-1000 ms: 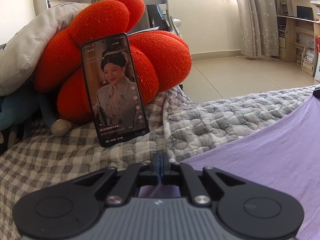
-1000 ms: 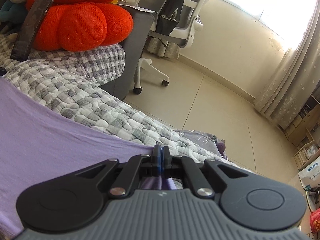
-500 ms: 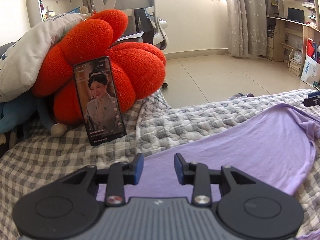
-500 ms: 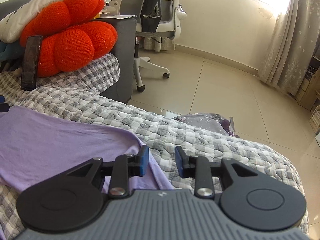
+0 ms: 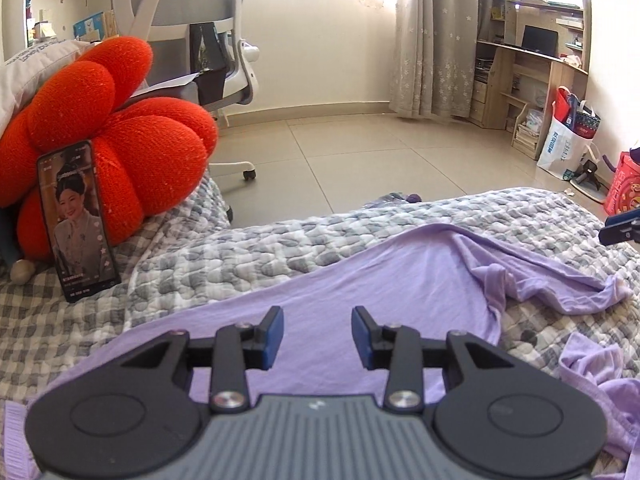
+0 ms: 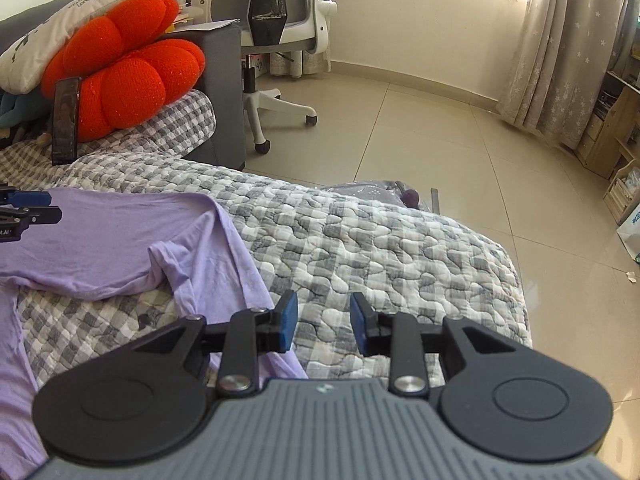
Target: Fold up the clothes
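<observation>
Left tongs (image 5: 317, 334) stand apart with nothing between the blue pads (image 5: 272, 336) — they hover over the lilac garment (image 5: 360, 280), not touching it. Right tongs (image 6: 323, 324) are likewise parted and empty, poised above the quilted bedspread (image 6: 360, 240) with the garment's edge just to their left. The lilac garment lies spread across the bed, mostly flat in the middle, and a sleeve (image 6: 180, 264) on the right side is bunched and folded back on itself in a loose ridge. From the left wrist view the right tongs' tips peek in at the far right edge; from the right wrist view the left tongs' tips show at the far left edge, over the garment. Beyond the cloth, the grey-and-white quilt runs to the bed's edge, and a checked sheet (image 5: 48, 312) lies under it toward the head end. There a phone (image 5: 76, 220) stands upright with its screen lit, leaning against a big orange knot cushion (image 5: 132, 132) — a pale pillow (image 6: 52, 60) rests behind that. Out on the tiled floor (image 5: 360, 148) stands a white office chair (image 6: 280, 20), with curtains (image 5: 436, 48) and a wooden desk (image 5: 532, 76) along the far wall, bags (image 5: 564, 144) beside it.
</observation>
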`<state>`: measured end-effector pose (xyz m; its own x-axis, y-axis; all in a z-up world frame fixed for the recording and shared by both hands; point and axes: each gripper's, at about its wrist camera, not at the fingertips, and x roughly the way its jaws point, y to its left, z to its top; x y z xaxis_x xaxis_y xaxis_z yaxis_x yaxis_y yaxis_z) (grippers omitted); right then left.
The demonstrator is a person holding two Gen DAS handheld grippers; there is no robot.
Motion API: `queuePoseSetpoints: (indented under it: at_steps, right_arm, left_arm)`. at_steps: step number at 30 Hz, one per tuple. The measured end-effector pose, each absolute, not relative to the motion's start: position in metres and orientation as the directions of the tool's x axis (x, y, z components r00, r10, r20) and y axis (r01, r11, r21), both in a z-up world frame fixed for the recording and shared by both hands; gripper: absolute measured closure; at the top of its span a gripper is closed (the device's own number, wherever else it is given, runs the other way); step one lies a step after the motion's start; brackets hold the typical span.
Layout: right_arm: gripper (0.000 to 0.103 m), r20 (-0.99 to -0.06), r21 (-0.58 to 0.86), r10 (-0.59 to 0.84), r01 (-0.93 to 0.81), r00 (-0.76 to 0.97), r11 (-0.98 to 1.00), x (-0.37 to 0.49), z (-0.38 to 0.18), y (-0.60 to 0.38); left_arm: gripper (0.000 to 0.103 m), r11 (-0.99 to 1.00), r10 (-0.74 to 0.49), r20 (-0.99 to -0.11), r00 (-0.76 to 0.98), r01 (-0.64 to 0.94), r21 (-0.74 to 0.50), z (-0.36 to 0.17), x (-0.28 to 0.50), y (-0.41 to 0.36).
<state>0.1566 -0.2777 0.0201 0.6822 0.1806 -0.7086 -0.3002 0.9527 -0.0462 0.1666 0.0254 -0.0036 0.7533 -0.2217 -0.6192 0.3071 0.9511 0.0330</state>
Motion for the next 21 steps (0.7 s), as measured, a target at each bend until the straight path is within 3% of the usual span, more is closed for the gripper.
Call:
queuePoseSetpoints:
  at_steps: [8, 10, 15, 21]
  right_arm:
    - [0.071, -0.720, -0.064, 0.199, -0.349, 0.664, 0.935, 0.148, 0.002, -0.262]
    - [0.078, -0.717, -0.075, 0.203, -0.363, 0.667, 0.929, 0.147, -0.002, -0.259]
    - [0.078, -0.711, -0.073, 0.222, -0.384, 0.667, 0.921, 0.147, -0.009, -0.255]
    - [0.078, -0.711, -0.086, 0.216, -0.388, 0.669, 0.918, 0.144, -0.019, -0.258]
  left_arm:
    - [0.065, 0.922, -0.323, -0.599, 0.732, 0.388, -0.024, -0.015, 0.177, -0.017]
    - [0.065, 0.913, -0.352, -0.593, 0.725, 0.405, -0.046, -0.019, 0.180, -0.025]
    - [0.065, 0.880, -0.430, -0.571, 0.699, 0.466, -0.092, -0.032, 0.184, -0.044]
    - [0.065, 0.863, -0.453, -0.570, 0.686, 0.497, -0.089, -0.052, 0.182, -0.055]
